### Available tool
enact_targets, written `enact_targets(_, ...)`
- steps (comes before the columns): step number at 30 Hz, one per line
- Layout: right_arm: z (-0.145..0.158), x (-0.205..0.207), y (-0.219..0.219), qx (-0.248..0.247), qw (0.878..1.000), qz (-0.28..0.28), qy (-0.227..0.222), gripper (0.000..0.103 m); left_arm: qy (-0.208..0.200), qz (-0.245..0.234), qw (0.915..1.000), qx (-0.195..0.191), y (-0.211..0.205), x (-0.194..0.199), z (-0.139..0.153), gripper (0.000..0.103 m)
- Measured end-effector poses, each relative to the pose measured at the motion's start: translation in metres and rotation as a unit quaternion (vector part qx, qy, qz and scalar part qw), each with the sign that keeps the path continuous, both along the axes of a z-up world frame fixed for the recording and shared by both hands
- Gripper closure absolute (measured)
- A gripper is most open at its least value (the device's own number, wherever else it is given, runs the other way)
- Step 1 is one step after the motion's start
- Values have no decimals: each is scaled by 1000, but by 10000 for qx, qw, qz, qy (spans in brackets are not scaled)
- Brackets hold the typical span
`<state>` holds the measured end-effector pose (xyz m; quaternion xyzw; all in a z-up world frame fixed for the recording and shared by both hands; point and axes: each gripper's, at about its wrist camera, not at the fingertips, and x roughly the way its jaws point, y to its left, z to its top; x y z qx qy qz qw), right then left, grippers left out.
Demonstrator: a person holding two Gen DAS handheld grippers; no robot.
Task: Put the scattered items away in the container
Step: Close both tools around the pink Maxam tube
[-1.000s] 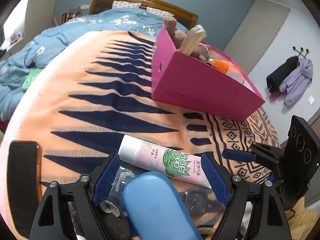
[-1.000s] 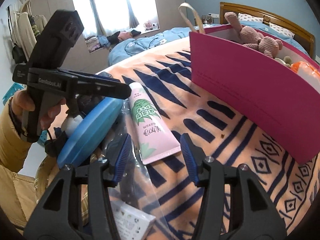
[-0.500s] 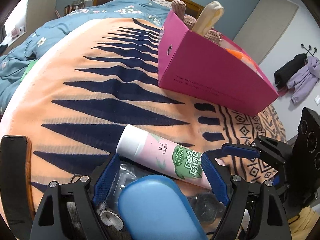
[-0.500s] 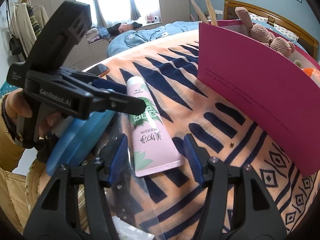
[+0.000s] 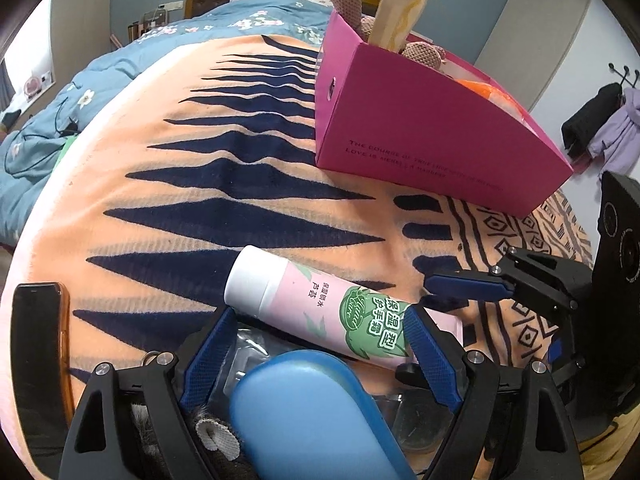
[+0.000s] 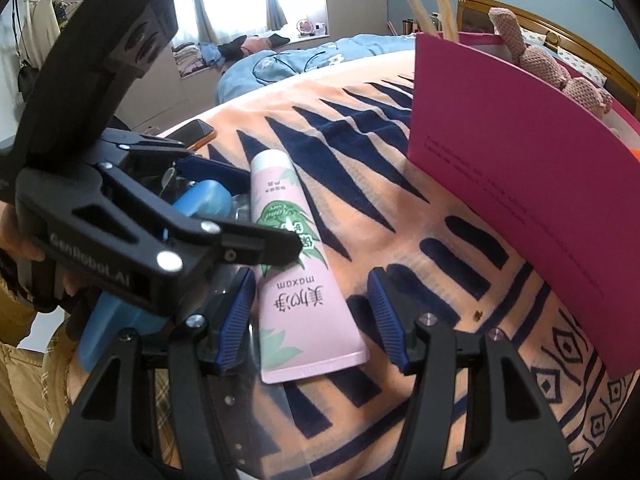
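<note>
A pink hand-cream tube [image 5: 320, 308] with a white cap lies on the orange patterned blanket [image 5: 180, 184]. My left gripper [image 5: 318, 350] is open, its pads either side of a blue oval case [image 5: 308, 416]. My right gripper [image 6: 312, 316] is open and straddles the crimped end of the tube [image 6: 296, 292]. The right gripper also shows in the left wrist view [image 5: 464, 286]. The pink box [image 5: 432, 136] stands beyond, holding a plush toy [image 5: 424, 52] and other items.
A phone in an orange case [image 5: 36, 364] lies at the left. A clear plastic bag with a watch [image 5: 416, 420] lies under the blue case. A small keyring and grey fuzzy item [image 5: 212, 436] lie near my left finger. Blue bedding [image 5: 48, 120] lies beyond the blanket.
Both grippers have moved forward and lower toward the tube. My right gripper now straddles the tube's end. The pink box appears closer.
</note>
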<state>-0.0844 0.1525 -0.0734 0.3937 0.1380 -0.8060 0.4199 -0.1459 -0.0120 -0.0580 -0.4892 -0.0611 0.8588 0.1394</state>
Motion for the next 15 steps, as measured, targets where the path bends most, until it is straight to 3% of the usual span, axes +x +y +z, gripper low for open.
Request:
enact_targets(7,-2,-5,-3,19,10000,5,-88,43,0,0,10000,18,0,0,0,16)
enact_targets(10,-3,-5,-5,91,9999,30,-60,49,7,-7,10000,11,0,0,1,16)
enact_targets(15,-2,-5,-3,68,10000,0,-25,51,10,32,9997,224,-6,-1,2,16)
